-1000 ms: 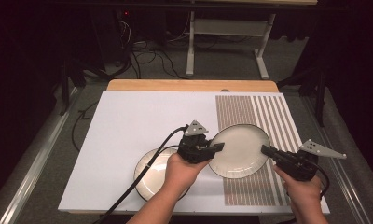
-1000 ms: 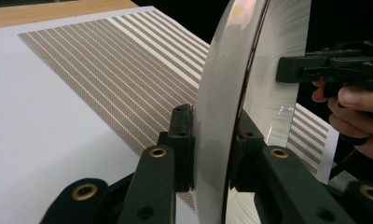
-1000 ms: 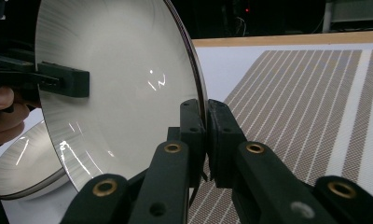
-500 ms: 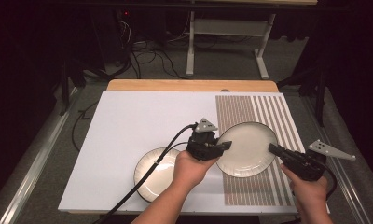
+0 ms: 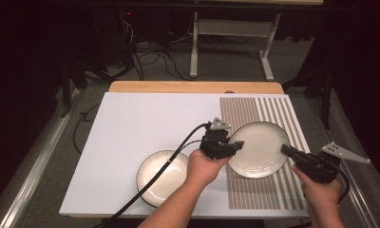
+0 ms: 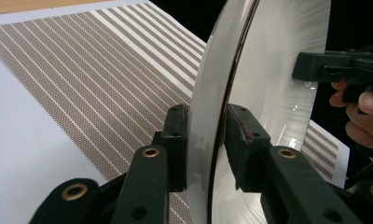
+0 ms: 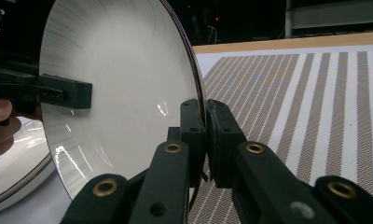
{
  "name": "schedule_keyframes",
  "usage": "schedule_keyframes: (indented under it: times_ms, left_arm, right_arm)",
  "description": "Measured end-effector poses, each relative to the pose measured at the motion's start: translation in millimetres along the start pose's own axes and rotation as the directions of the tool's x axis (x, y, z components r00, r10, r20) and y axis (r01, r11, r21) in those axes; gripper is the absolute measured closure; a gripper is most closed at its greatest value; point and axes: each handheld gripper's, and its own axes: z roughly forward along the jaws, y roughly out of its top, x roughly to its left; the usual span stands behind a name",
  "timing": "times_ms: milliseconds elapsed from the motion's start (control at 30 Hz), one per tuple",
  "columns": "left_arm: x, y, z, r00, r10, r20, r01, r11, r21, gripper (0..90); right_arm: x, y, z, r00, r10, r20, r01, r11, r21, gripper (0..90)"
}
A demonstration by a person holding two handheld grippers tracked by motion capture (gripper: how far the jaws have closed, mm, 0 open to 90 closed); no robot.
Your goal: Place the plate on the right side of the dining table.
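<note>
high view: carried plate (image 5: 260, 148) is over the striped mat (image 5: 273, 190), left gripper (image 5: 232, 146) on its left rim, right gripper (image 5: 289, 151) on its right rim. second plate (image 5: 160, 176) lies flat on the white board (image 5: 145, 118), just left of the left hand.

left gripper view: jaws straddle the rim, nearly closed, pads touching.

right gripper view: jaws clamped on the opposite rim. grips face each other across the plate; left hand is nearer the second plate.

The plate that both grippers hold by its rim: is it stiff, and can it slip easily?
The plate looks rigid: pinched at opposite edges by the left gripper and the right gripper, it keeps its shape. Its glossy, reflecting surface suggests it is probably slippery. It looks ceramic, so likely breakable if dropped.
</note>
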Motion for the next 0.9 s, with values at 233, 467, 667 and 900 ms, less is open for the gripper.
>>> schedule_keyframes:
  times_ms: [233,467,667,900]
  left_arm:
    - [-2.5,4.1,11.4,0.9999,-0.010,-0.005,0.010,0.9999,0.003,68.7]
    - [-3.4,6.1,18.2,0.9995,-0.027,-0.018,0.027,0.9996,0.005,67.5]
    - [-2.7,5.9,26.0,0.9987,-0.049,-0.010,0.049,0.9987,0.011,67.2]
    - [-4.4,6.9,40.1,0.9982,-0.059,-0.014,0.059,0.9981,0.015,66.2]
  right_arm:
    - [-7.9,-0.5,-3.2,0.9998,0.012,0.019,-0.012,1.000,-0.004,88.3]
    - [-12.3,-1.1,-3.5,0.9993,0.019,0.031,-0.019,1.000,-0.004,88.3]
    - [-16.6,-1.6,-5.1,0.9988,0.021,0.045,-0.021,1.000,-0.005,88.3]
    - [-24.3,-3.2,-7.2,0.9972,0.025,0.070,-0.025,1.000,-0.004,88.2]
